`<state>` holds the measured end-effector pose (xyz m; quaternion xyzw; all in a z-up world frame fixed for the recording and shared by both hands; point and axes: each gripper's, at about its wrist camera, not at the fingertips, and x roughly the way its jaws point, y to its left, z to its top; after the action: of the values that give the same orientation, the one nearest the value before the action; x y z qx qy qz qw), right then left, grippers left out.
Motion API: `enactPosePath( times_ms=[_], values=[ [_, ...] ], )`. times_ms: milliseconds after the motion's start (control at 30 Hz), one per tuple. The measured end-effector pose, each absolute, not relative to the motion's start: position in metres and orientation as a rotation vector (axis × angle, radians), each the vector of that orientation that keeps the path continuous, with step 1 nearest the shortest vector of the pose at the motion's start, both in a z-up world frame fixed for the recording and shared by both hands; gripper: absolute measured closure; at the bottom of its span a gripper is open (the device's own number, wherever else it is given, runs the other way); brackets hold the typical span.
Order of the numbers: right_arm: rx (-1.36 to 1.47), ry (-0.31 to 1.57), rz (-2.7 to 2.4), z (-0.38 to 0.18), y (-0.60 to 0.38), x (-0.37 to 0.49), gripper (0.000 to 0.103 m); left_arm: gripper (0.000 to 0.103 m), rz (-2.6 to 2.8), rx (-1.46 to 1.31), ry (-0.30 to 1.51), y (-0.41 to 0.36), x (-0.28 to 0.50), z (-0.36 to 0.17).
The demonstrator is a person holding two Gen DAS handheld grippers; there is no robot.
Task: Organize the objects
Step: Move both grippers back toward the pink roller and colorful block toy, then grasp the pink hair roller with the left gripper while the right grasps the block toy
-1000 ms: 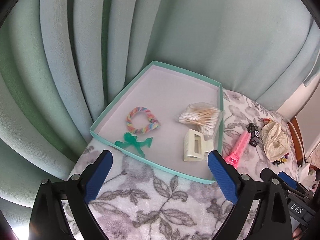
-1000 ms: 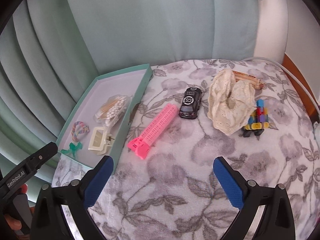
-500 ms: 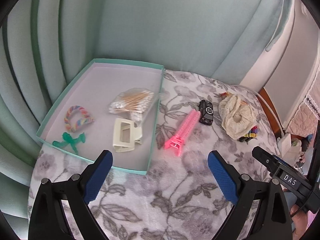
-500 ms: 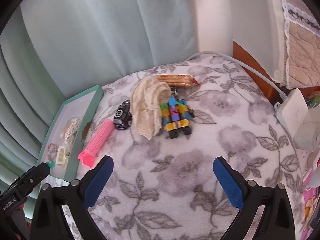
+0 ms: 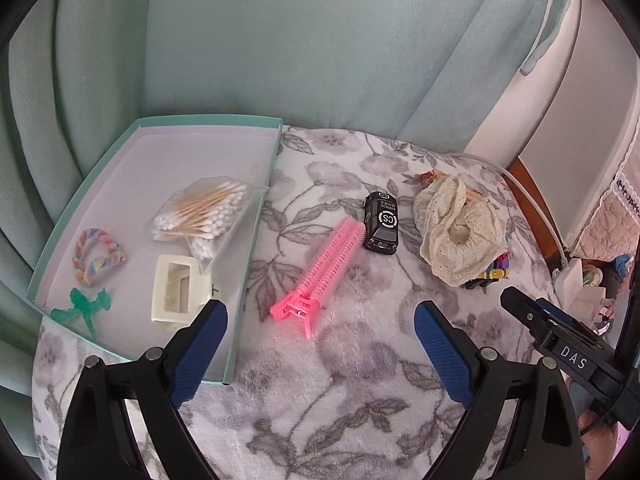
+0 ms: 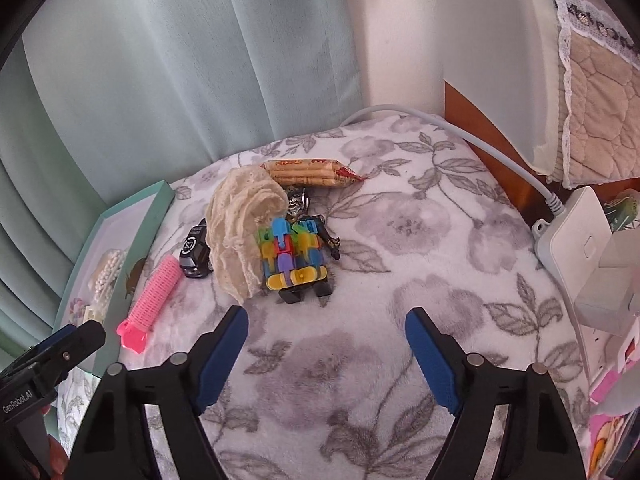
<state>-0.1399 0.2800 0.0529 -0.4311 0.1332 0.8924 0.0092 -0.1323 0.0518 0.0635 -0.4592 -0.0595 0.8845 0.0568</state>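
While your tray [image 5: 256, 216] at left already holds swabs [image 5: 204, 216], claw clip [image 5: 176, 294] and hair ties, the roller [image 5: 320, 276], car [image 5: 382, 222], cloth [image 5: 460, 232] and blocks [image 6: 292, 258] wait mid-frame; left gripper [image 5: 320, 340] and right gripper [image 6: 326, 354] both gape empty.

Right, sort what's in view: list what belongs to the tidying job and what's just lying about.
Job:
teal tray
pink hair roller
toy car
lace scrunchie
block toy
snack packet
left gripper and right gripper, both open

Lying about:
power strip
curtain
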Motion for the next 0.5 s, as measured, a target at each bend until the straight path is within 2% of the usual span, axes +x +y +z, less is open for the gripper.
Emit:
enactPosePath(
  times_ms=[133, 300, 333, 367, 467, 500],
  values=[
    [-1.355, 0.413, 2.79, 0.049, 0.279, -0.149, 0.027, 0.021, 2.663, -1.419, -0.179, 0.056, -0.144, 0.056],
    [-1.375, 0.411, 2.806, 0.044, 0.275, -0.16, 0.036, 0.028, 2.643, -1.444, -0.164, 0.06, -0.155, 0.047],
    [-1.378, 0.41, 2.809, 0.044, 0.275, -0.162, 0.037, 0.036, 2.64, -1.448, -0.163, 0.06, -0.157, 0.045],
    [-1.378, 0.407, 2.812, 0.043, 0.274, -0.164, 0.04, 0.039, 2.636, -1.458, -0.158, 0.061, -0.159, 0.043],
    [-1.385, 0.408, 2.818, 0.041, 0.273, -0.168, 0.045, 0.042, 2.623, -1.478, -0.154, 0.061, -0.164, 0.037],
    [-1.386, 0.408, 2.822, 0.04, 0.273, -0.169, 0.047, 0.046, 2.621, -1.479, -0.154, 0.061, -0.166, 0.036]
  ],
)
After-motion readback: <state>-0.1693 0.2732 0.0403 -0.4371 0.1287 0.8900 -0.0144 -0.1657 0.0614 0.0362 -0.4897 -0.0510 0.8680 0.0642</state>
